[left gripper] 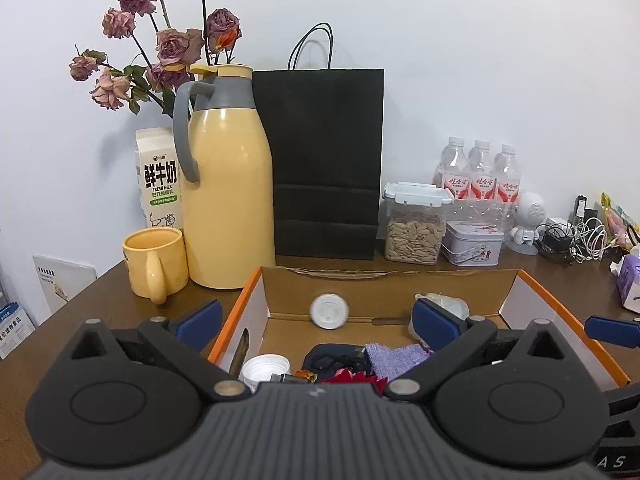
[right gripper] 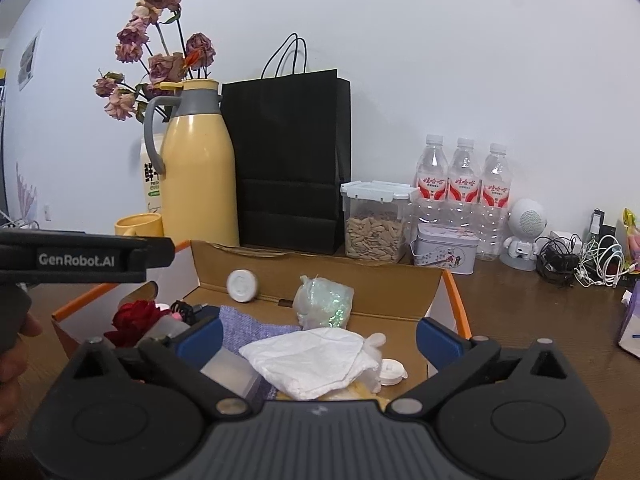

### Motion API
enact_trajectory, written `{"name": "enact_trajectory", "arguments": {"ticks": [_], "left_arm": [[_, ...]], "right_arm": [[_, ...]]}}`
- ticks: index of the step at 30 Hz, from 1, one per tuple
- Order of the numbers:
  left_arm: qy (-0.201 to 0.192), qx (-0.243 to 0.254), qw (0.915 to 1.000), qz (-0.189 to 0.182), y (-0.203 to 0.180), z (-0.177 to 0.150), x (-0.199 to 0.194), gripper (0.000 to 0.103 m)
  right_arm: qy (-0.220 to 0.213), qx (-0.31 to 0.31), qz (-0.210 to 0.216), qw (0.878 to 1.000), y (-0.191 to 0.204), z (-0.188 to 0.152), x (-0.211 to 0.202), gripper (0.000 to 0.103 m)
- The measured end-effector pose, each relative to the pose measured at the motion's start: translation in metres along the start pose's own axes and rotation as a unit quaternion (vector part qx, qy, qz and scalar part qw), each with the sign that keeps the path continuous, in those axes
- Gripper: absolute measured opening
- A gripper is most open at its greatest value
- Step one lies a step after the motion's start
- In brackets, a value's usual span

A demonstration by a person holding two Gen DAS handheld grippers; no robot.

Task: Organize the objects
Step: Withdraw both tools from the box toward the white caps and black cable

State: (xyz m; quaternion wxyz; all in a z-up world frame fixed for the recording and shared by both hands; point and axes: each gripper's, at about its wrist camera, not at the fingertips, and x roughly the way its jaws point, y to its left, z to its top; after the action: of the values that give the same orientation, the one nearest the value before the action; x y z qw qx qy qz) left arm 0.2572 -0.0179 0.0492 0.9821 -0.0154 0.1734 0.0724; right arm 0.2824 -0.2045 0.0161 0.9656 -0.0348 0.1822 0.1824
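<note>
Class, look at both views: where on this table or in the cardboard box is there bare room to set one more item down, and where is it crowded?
Bare: the box floor at its far wall, between the white round cap and the shiny bag; also the table right of the box. Crowded: the box's near half and the back row by the wall.

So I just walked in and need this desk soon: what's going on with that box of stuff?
A person is sorting odds and ends into the cardboard box, with a handheld claw in each hand. Both the left claw and the right claw are open over the box, gripping nothing. A white crumpled cloth, a purple cloth, a red flower and a round white cap already lie inside. The yellow jug and mug stand outside it.
</note>
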Motion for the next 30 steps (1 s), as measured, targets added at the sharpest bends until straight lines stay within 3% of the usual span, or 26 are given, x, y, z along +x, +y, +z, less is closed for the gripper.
{"name": "enact_trajectory", "arguments": {"ticks": [14,30], "left_arm": [[0.006,0.0,1.0,-0.007,0.01,0.001,-0.031,0.103],[0.052,0.011,0.9986,0.004,0.042,-0.023,-0.076,0.103]], "right_arm": [[-0.009,-0.011,-0.01,1.0,0.002,0.005,-0.035,0.103],[0.065,-0.003,-0.022,0.998,-0.013,-0.039,-0.084,0.103]]}}
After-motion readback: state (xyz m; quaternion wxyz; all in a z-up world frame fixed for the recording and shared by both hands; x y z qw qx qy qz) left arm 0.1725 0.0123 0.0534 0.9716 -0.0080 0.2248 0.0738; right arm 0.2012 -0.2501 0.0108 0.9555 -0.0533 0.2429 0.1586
